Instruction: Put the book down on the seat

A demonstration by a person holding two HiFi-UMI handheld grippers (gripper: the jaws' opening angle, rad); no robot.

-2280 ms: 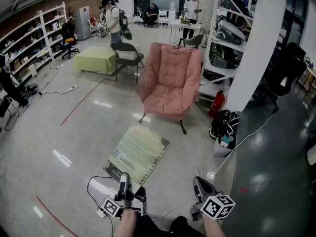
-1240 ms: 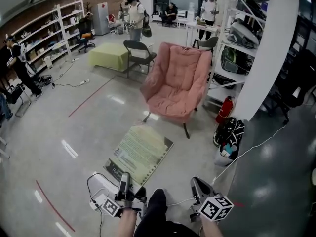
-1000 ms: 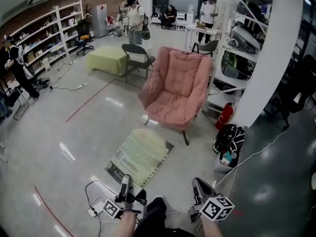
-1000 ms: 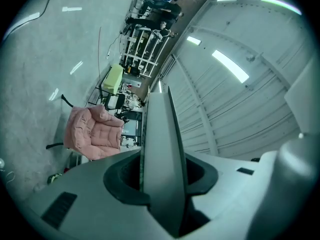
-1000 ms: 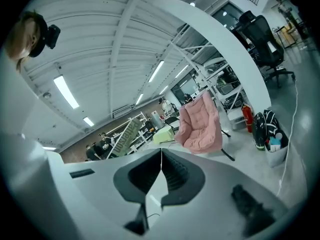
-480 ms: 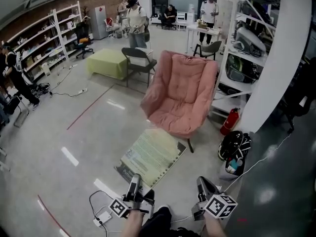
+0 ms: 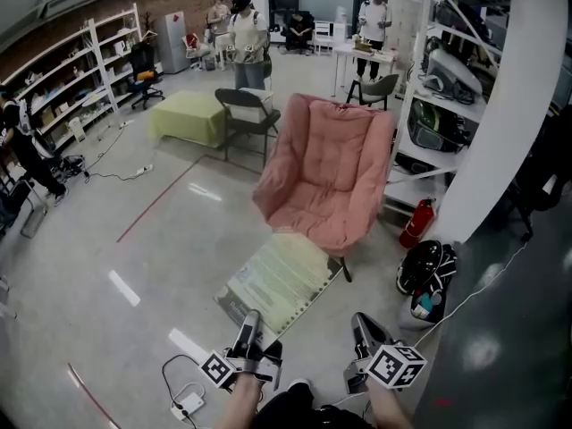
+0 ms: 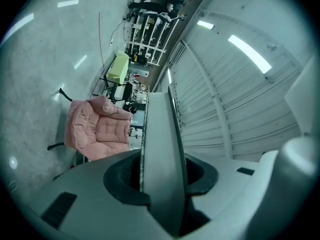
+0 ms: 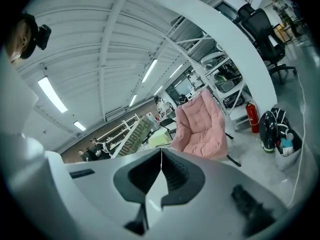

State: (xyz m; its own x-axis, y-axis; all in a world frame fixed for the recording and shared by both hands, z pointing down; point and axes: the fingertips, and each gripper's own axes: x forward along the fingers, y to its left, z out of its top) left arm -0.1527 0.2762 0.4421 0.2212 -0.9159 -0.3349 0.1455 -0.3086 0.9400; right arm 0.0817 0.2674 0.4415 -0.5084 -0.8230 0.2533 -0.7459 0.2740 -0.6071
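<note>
The book (image 7: 284,280) is big and pale green. It is up in the air over the floor (image 7: 134,239), just in front of the pink chair (image 7: 326,172). It is not on the seat (image 7: 308,211) yet. Its far end is close to the front of the chair.

The left hand-held gripper (image 7: 251,322) is grasping the book by its near edge. In the left gripper view the book (image 8: 161,149) stands squeezed between the two jaws.

The right hand-held gripper (image 7: 361,324) is just beside the left one and does not touch the book. It is clenched, with its jaws pressed together and nothing in them.

A big white pillar (image 7: 487,105) stands to the right of the chair. A red fire extinguisher (image 7: 415,223) and a black bag (image 7: 427,266) sit by its foot. Behind the chair are a dark folding chair (image 7: 243,110) and a green box (image 7: 188,117).
</note>
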